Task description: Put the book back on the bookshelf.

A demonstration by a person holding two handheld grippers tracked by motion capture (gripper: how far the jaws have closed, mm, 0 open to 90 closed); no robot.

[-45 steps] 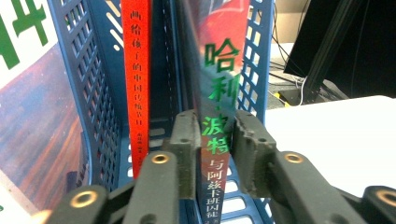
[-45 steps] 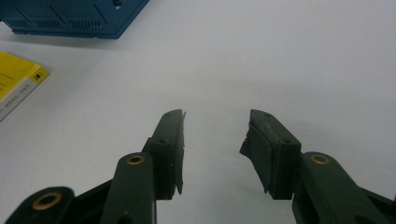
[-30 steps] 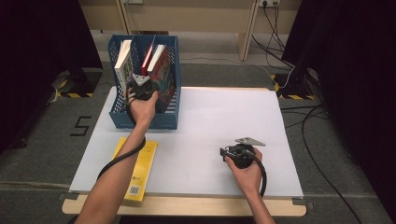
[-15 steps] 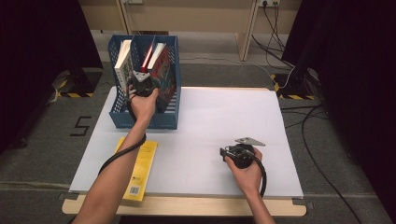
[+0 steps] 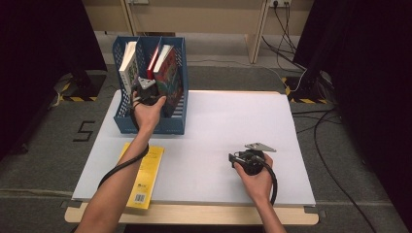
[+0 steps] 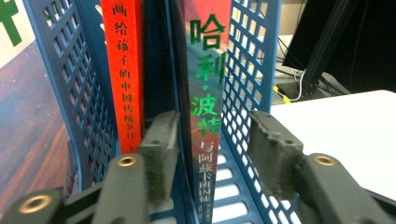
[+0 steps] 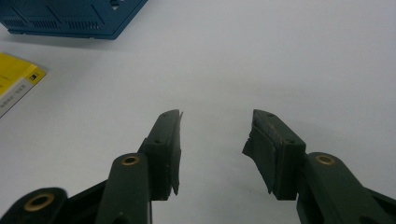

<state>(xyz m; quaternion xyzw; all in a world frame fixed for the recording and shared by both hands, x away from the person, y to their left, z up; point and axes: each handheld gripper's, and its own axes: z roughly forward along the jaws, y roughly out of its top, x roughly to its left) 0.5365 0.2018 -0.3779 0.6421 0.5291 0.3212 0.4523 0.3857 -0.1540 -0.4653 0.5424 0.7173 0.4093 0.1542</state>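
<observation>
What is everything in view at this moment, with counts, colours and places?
File rack: 1, blue, slotted, far left of the table.
Books in rack: 3, upright; white-edged book in the left slot, red book and dark illustrated book to its right.
Yellow book: 1, flat on the table's near left edge, under the left forearm.
Table: 1, white top, wooden edge.
Cables: several, black, on the floor at the far right.
Left gripper: 1, black, open, jaws either side of the dark book's spine at the rack.
Right gripper: 1, black, open, over bare table, near right.
</observation>
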